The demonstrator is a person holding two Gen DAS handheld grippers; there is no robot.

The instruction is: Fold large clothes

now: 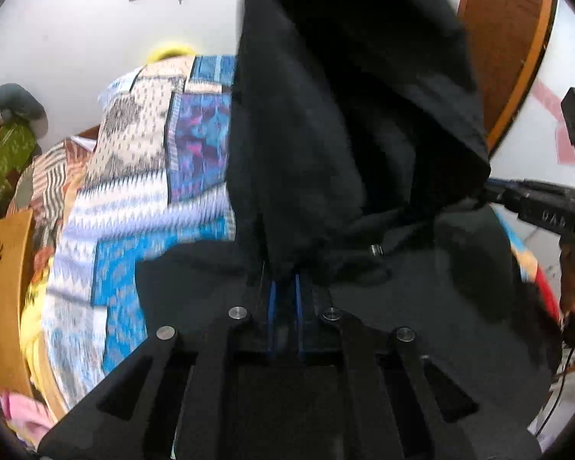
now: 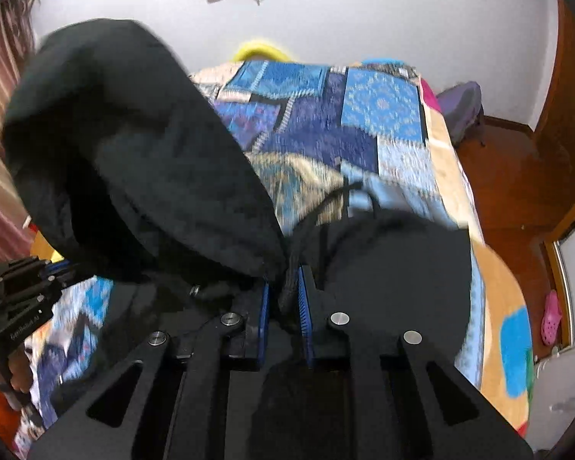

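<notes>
Fabric of a black hoodie (image 1: 326, 134) is pinched between the blue pads of the left gripper (image 1: 283, 287), jaws narrow on it. The right gripper (image 2: 283, 291) is also clamped on the hoodie (image 2: 134, 153), near its drawstring (image 2: 299, 237). The hood part is lifted, while the rest lies on the near edge of the patchwork bed cover (image 2: 364, 122). Both views are blurred.

A plain black fabric hooded garment (image 1: 345, 134) lies over a patchwork cotton bedspread (image 2: 364, 122) of blue, purple, cream and orange patterned squares; blue-padded black jaws.
</notes>
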